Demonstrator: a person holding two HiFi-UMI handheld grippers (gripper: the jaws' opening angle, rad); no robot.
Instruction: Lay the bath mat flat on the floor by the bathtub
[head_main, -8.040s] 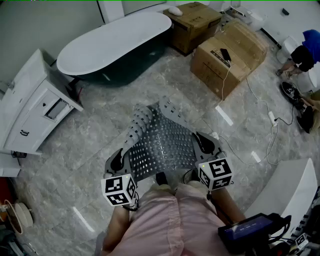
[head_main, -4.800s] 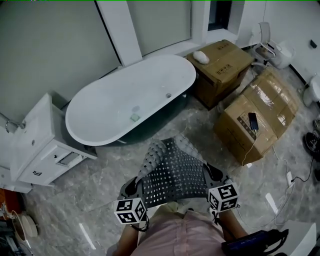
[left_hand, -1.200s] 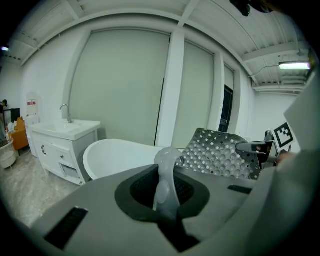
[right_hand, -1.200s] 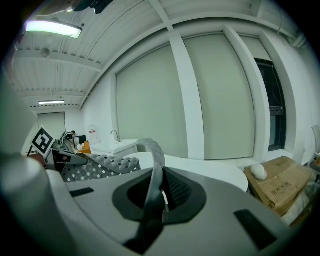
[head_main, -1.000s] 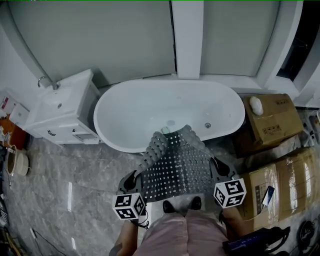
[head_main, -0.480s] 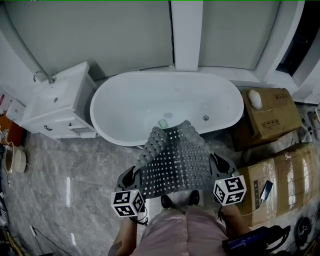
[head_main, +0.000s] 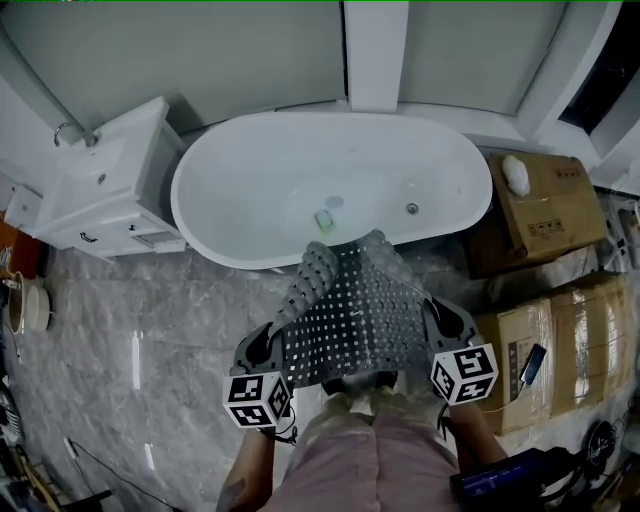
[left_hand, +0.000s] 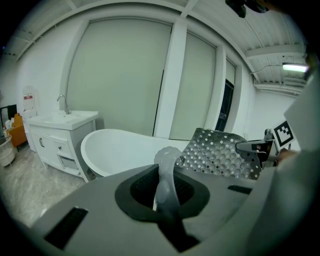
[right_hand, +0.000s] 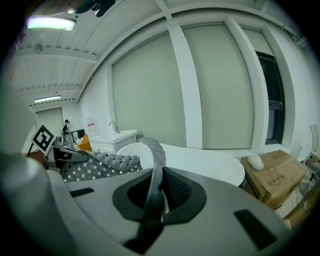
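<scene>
Grey perforated rubber, the bath mat (head_main: 350, 318) hangs in the air at the lower centre of the head view, above the marble floor (head_main: 150, 330) and just below the white bathtub (head_main: 200, 215) in the frame. Its far edge curls upward. We hold it by its near corners. Our left tool (head_main: 264, 348) is pressed together on the left corner and our right tool (head_main: 445, 322) pinches the right one. Each tool's own view shows a fold of mat squeezed between its jaws. Inside the tub we see a small green thing (head_main: 324, 220) and a small round drain (head_main: 411, 208). At right, a cardboard box (head_main: 550, 225) carries a white lump (head_main: 516, 175), and a second box (head_main: 565, 345) carries a phone (head_main: 531, 362).
</scene>
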